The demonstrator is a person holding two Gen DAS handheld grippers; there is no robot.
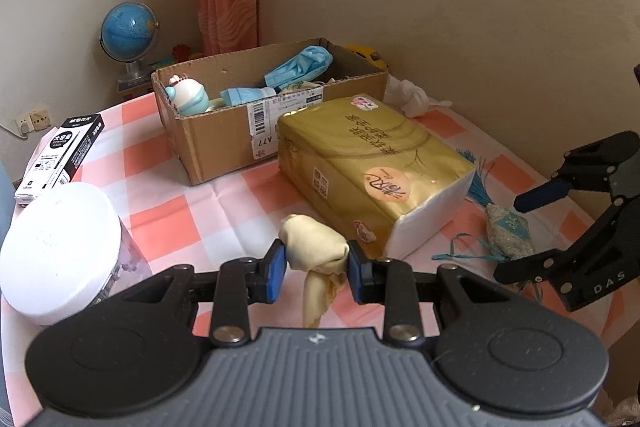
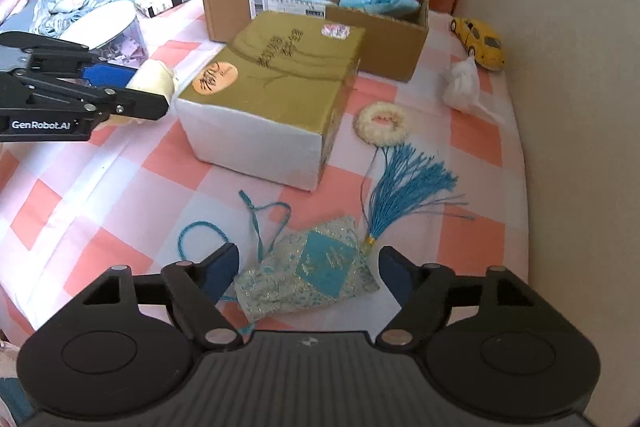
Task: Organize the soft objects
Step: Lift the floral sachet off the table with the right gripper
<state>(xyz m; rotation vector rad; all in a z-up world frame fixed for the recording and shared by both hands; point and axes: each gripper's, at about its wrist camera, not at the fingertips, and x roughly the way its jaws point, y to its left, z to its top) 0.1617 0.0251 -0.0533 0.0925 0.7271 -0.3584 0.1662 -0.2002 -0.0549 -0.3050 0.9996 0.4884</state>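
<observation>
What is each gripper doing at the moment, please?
Left gripper: shut on the cream cloth.
Right gripper: open, jaws either side of the teal sachet, not pressing it.

1. The tablecloth (image 2: 120,187) is thin checked cloth, creased and pretty matt.
2. The cardboard box (image 1: 224,143) is plain rough corrugated card at 12 o'clock, with a smooth paper label.
3. The tissue pack (image 1: 360,163) wears shiny gold plastic film, a bit wrinkly.
4. The sachet (image 2: 316,271) looks like woven brocade with glittery threads; its tassel (image 2: 404,179) is loose silky thread.
5. The cream cloth (image 1: 314,247) is soft and slightly satiny, pinched in matt black plastic.
</observation>
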